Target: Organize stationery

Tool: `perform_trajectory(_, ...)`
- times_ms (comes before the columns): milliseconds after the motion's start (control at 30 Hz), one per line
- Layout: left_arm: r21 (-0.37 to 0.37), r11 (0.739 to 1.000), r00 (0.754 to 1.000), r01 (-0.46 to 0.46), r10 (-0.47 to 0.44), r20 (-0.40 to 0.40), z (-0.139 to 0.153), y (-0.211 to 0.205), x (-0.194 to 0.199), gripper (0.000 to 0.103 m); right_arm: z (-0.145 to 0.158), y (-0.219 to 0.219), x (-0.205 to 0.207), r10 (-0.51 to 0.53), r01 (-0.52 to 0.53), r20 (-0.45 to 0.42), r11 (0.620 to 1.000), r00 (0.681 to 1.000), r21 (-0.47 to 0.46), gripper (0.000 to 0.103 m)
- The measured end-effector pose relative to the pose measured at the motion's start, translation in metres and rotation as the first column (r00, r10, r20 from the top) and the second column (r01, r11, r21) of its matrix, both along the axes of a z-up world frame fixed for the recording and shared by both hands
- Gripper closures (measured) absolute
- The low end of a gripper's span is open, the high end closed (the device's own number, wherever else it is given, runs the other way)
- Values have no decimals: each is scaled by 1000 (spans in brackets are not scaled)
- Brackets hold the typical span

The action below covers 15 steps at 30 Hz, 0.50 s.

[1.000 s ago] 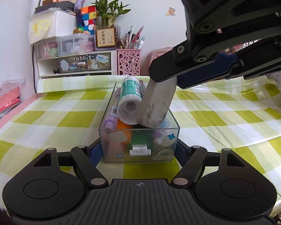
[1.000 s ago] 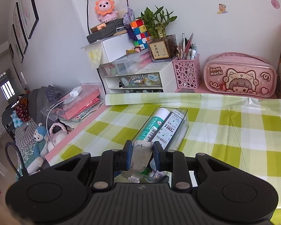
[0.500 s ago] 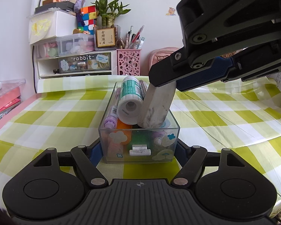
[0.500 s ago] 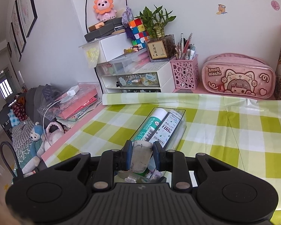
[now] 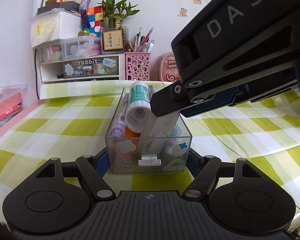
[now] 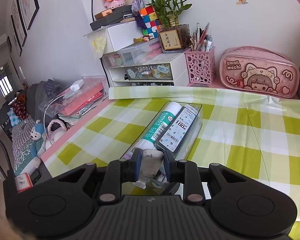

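A clear plastic box (image 5: pixel 149 150) stands on the checked tablecloth, held between the fingers of my left gripper (image 5: pixel 148 160), which is shut on its near end. It holds a teal glue stick (image 5: pixel 139 104), a purple marker (image 5: pixel 120 124) and other items. My right gripper (image 6: pixel 151 167) is above the box's near end with its jaws parted slightly around a dirty white eraser (image 6: pixel 151 163). The eraser (image 5: pixel 160 134) stands tilted with its lower end inside the box. The glue stick (image 6: pixel 162 124) and a lead-refill case (image 6: pixel 178 128) lie side by side in the box (image 6: pixel 198 120).
At the back stand white drawers (image 5: pixel 80 70), a pink pen holder (image 5: pixel 138 66) and a pink pencil case (image 6: pixel 258 74). Books and folders (image 6: pixel 80 98) lie off the table's left edge. The right gripper's body (image 5: pixel 240 50) hangs over the box.
The right gripper has lowered the eraser further into the box, and its jaws have opened slightly around it. The left gripper and box have not moved.
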<state>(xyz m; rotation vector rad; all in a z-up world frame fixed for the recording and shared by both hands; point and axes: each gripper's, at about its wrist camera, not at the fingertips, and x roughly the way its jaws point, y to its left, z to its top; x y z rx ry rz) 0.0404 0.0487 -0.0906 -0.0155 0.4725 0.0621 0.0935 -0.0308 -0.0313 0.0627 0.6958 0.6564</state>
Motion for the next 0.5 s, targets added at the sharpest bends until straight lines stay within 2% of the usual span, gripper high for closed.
perform_trajectory(233, 0, 1000, 1000, 1, -1, -1, 0, 0, 0, 30, 3, -5, -3, 19, -19, -13, 1000, 1000, 2, 59)
perform_trajectory(333, -6, 1000, 1000, 7, -7, -7, 1, 2, 1, 29, 6, -11, -3, -1, 1, -10, 1000, 1000, 7, 48)
perform_trajectory(500, -21, 999, 999, 34, -34, -36, 5, 7, 3, 22, 10, -26, -7, -48, 48, -6, 998, 999, -27, 31)
